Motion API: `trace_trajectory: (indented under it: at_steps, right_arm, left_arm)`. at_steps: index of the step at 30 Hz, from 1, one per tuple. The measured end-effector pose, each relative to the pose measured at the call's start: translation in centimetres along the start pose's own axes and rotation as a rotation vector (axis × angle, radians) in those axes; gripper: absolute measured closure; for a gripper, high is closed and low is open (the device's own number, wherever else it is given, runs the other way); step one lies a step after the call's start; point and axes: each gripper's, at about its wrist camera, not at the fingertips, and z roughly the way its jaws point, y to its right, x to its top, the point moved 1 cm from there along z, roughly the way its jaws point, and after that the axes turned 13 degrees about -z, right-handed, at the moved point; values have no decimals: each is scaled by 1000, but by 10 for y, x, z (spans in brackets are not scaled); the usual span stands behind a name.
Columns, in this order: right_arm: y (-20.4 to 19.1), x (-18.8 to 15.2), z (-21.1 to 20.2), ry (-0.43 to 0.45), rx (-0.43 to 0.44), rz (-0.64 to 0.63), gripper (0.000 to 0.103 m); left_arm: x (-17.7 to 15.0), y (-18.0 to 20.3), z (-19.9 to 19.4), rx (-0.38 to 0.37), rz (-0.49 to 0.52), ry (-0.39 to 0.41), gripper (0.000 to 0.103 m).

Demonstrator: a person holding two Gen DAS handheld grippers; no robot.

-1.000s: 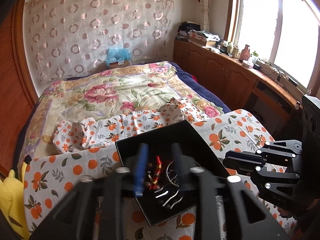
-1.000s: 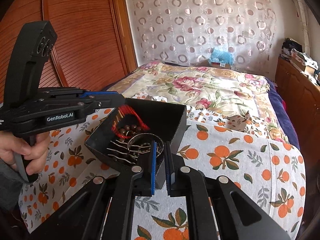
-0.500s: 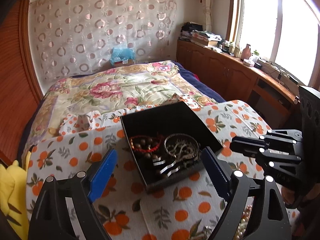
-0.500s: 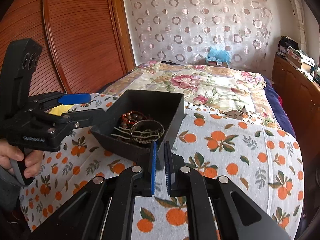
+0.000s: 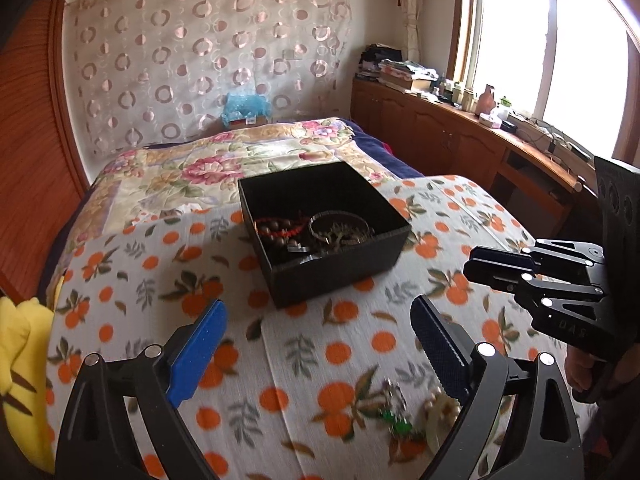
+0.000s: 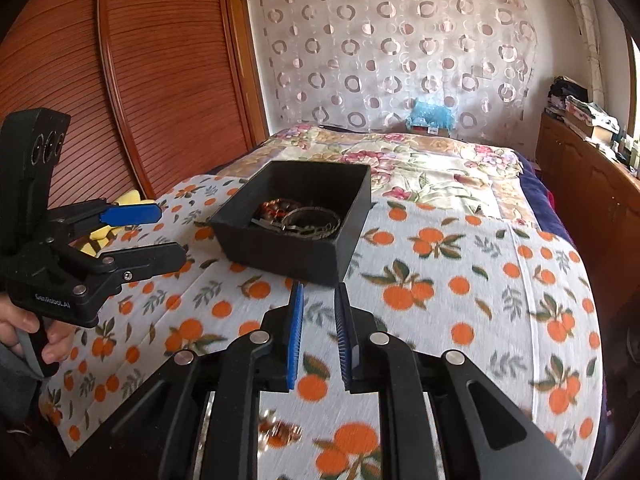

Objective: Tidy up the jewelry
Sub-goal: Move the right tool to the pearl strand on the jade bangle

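Left wrist view: left tongs [image 5: 316, 344] stand wide and are opening, nothing between the pads — the black jewelry box [image 5: 322, 230] sits free on the orange-print cloth [image 5: 160, 280] over the bed, beads and bangles inside, with loose jewelry [image 5: 404, 416] blurred on the cloth near the right pad and the right tongs [image 5: 480, 270] off to the side. Right wrist view: right tongs [image 6: 319, 336] show a narrow gap and are opening, holding nothing, the box [image 6: 296, 220] just past their tips. A second earlier both tongs gripped the box, left on its near wall and right on its rim — now both are released and drawn back.
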Motion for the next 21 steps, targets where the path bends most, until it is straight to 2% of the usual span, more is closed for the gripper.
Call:
trace_trajectory:
  at_steps: [3, 14, 15, 17, 21]
  right_arm:
    - [-9, -14, -5, -7, 0, -2, 79]
    - [-41, -53, -18, -44, 40, -10, 78]
    - [-45, -54, -19, -46, 44, -16, 76]
    - [-52, -55, -22, -39, 56, -26, 61]
    - [-62, -55, -19, -56, 100, -39, 58]
  left_arm:
    - [-15, 1, -5, -9, -6, -4, 14]
    - [-62, 0, -24, -8, -15, -6, 14]
    - [-64, 0, -26, -7, -16, -4, 14]
    - [-69, 1, -32, -6, -15, 4, 14]
    - [-75, 4, -41, -6, -14, 16, 14]
